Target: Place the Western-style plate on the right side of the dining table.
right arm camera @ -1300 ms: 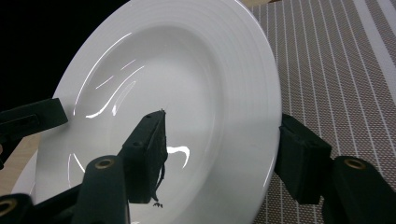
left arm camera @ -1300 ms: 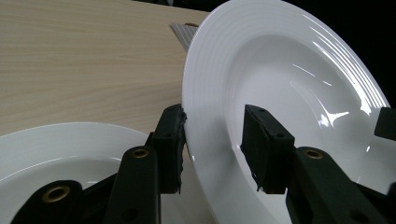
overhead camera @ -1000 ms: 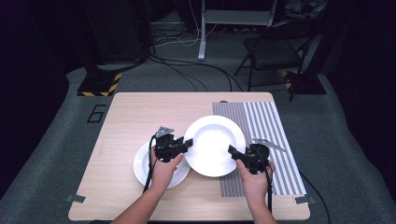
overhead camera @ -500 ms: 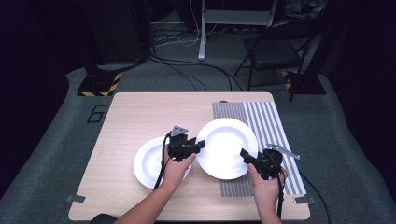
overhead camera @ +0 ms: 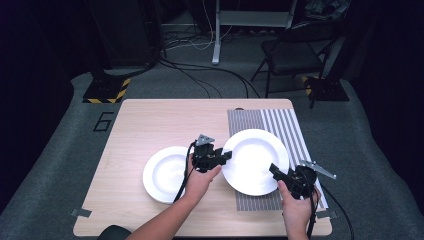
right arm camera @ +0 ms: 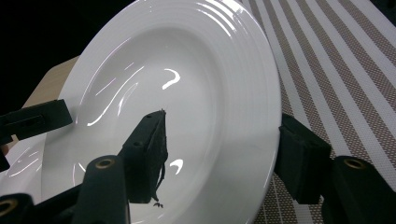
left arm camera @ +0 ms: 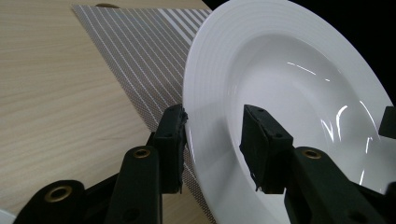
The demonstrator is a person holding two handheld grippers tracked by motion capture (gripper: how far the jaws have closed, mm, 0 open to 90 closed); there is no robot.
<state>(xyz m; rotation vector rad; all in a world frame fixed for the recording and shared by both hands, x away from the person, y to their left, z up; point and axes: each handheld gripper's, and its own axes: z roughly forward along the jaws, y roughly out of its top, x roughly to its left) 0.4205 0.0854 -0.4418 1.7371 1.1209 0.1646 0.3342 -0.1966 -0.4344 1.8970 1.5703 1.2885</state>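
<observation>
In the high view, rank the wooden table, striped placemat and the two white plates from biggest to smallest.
1. Light wooden table
2. Grey striped placemat
3. Held white ridged plate
4. White plate lying on the table; the held one is raised nearer the camera, so this order is unsure.

You see two glossy white plates: the ringed-rim plate [overhead camera: 255,161] and a plain plate [overhead camera: 167,173]. The placemat [overhead camera: 287,125] is grey-brown with thin white stripes, the table [overhead camera: 150,125] pale woodgrain, and your left gripper [overhead camera: 226,156] and right gripper [overhead camera: 274,170] black.
</observation>
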